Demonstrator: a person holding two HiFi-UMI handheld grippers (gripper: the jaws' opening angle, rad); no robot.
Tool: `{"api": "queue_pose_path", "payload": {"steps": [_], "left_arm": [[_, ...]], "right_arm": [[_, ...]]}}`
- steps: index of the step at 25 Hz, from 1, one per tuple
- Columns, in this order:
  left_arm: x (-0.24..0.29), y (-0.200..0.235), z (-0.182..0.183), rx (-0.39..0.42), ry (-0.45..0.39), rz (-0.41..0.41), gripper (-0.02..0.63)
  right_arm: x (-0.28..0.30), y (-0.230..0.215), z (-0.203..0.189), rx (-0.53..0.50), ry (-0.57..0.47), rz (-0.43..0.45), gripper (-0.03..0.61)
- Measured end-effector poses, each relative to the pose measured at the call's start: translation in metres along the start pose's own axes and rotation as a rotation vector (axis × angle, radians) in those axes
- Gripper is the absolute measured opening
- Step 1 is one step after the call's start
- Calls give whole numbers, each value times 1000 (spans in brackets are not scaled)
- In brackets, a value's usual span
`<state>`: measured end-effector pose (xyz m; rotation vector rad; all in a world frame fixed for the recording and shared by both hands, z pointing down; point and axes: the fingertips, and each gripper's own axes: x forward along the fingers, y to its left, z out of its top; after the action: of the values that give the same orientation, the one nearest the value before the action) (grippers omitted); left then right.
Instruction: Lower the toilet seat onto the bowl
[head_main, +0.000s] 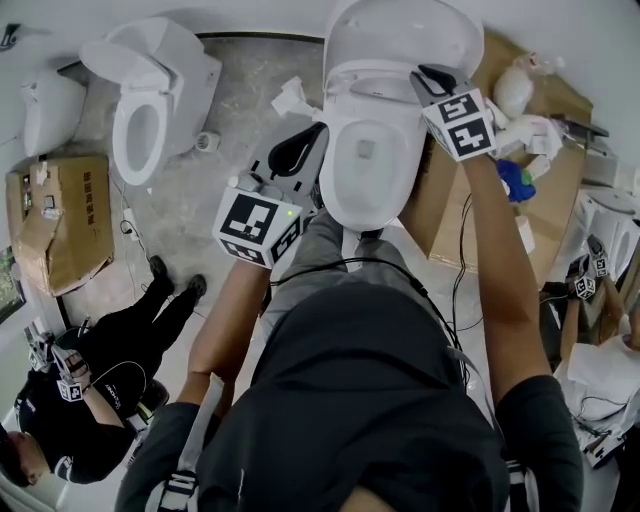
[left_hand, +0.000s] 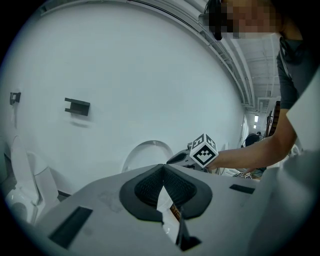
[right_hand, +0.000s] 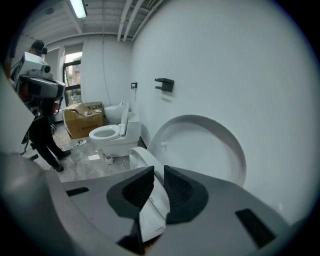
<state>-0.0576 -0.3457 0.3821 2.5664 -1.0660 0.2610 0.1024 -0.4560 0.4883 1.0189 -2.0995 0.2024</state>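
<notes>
Your right gripper (right_hand: 159, 170), far right of the bowl (head_main: 338, 200), clamps the seat (right_hand: 142, 160) rim; your left gripper (left_hand: 163, 167), near left, closed, empty.

White wall (right_hand: 225, 75), grey marbled floor (head_main: 240, 110), spare toilet (head_main: 150, 90), open cardboard box (head_main: 70, 215), ceiling strip light (right_hand: 80, 7)

The head view looks steeply down from above the person (head_main: 370, 400) onto the toilet (head_main: 372, 190). The left gripper view sits low at the toilet's side, facing the wall (left_hand: 130, 70) behind it. The right gripper view hangs just over the toilet, looking along its seat (right_hand: 152, 202) toward the raised lid (right_hand: 200, 145). All three share that lid; both gripper views share the wall.
</notes>
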Motion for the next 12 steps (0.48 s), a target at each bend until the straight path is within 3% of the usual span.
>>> {"api": "queue_pose_path", "payload": {"steps": [12], "left_arm": [[-21,-38,-26,24,12,48,5]], "right_arm": [[-36,67,-42,-82,19,33,57]]}}
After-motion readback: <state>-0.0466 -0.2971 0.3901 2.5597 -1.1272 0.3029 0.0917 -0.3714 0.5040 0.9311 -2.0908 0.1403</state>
